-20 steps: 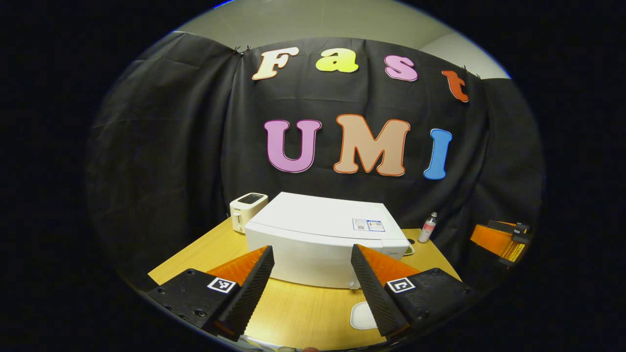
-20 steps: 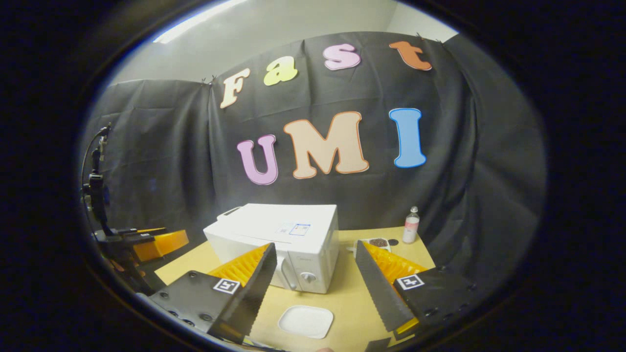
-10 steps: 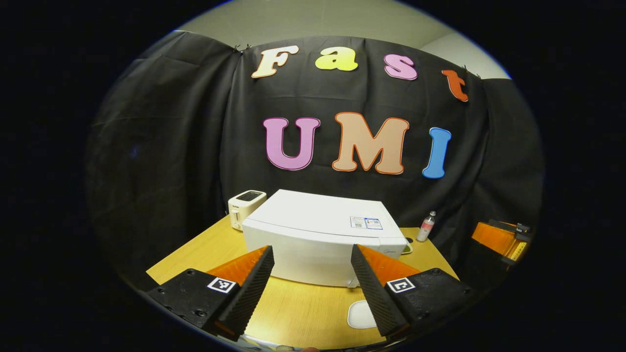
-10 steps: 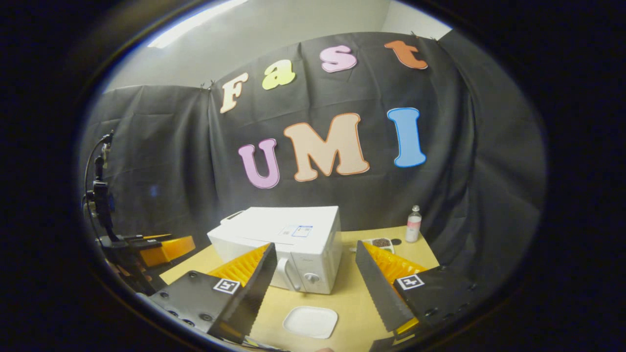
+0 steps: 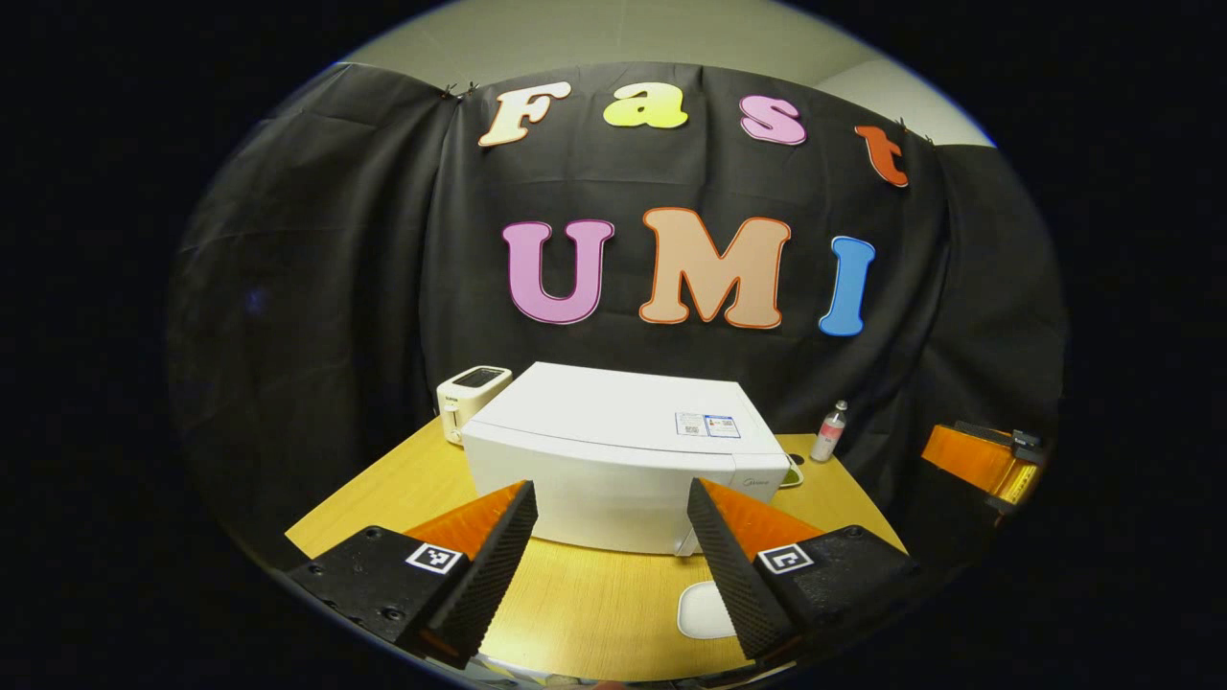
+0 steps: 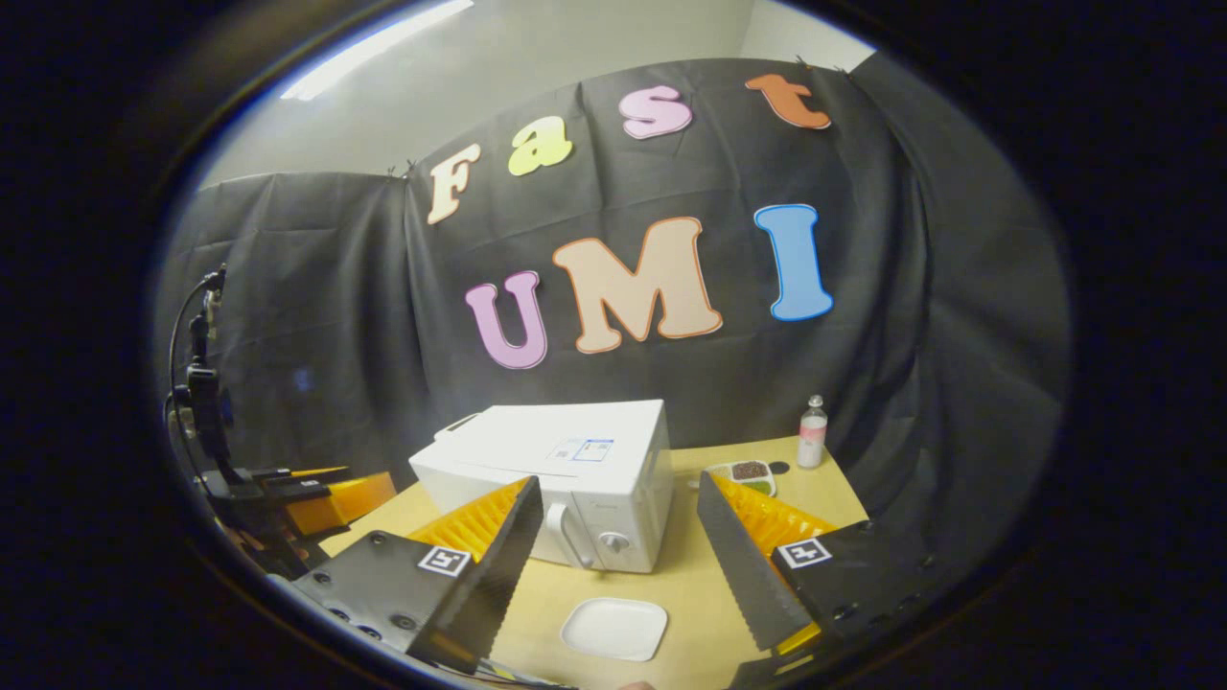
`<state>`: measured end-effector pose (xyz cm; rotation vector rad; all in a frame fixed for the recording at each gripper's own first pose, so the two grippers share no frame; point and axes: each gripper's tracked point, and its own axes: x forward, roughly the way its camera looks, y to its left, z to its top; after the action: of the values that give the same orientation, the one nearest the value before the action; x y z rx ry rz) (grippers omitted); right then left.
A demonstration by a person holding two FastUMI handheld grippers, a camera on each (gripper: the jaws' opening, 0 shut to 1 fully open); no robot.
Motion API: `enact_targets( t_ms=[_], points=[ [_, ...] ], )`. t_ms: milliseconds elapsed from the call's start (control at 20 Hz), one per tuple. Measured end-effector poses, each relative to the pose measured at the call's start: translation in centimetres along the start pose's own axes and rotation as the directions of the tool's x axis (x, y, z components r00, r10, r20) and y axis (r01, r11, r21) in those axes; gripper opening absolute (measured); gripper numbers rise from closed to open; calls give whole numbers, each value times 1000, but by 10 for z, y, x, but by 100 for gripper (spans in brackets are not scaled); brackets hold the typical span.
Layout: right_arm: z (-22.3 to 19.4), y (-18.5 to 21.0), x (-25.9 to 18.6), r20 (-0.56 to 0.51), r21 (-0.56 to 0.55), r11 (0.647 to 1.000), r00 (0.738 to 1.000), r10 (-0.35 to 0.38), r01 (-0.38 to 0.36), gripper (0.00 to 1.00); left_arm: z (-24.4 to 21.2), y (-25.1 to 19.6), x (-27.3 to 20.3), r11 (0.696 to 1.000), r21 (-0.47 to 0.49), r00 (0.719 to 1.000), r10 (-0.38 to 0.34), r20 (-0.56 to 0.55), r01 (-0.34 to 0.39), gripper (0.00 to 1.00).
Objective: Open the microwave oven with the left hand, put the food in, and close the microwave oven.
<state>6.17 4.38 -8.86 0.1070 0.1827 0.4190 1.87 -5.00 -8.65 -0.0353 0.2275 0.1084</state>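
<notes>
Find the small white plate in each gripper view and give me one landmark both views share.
Left gripper view: the plate lies low, right of centre, on the table, partly behind the hand-held gripper's right finger.
Right gripper view: the plate lies low at centre, in front of the microwave's dial.
Shared landmark: the white microwave, just behind the plate in both.

The wooden table (image 6: 690,575) carries a microwave (image 6: 575,470), toaster (image 5: 470,391), bottle (image 6: 812,433), white plate (image 6: 614,629) and perhaps a food dish (image 6: 748,472).

Staged lab booth, not a real kitchen: black cloth wall (image 5: 316,287) behind small wooden table (image 5: 403,489) w/ white box microwave (image 5: 613,450), white toaster (image 5: 467,391).
</notes>
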Motion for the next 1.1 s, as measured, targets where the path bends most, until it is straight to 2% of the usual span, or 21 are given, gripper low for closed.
enact_targets(
  t_ms=[450,500,550,600,1100],
  points=[
    [-2,-18,-4,-15,-14,999,999,-46,46,92,1,-30,14,996,25,997,-80,-1,80,96],
    [-3,-21,-5,-17,-18,998,998,-57,57,100,0,-35,17,995,25,996,-94,-4,94,96],
    [-2,-24,-6,-16,-19,998,998,-68,68,100,-2,-39,20,994,27,994,-108,-12,108,96],
    [-2,-27,-8,-14,-18,997,997,-78,77,92,-4,-43,23,993,31,993,-117,-21,117,96],
    [4,-55,-20,4,-19,987,987,-158,158,92,-15,-71,39,982,25,981,-185,-55,186,96]
  ],
)
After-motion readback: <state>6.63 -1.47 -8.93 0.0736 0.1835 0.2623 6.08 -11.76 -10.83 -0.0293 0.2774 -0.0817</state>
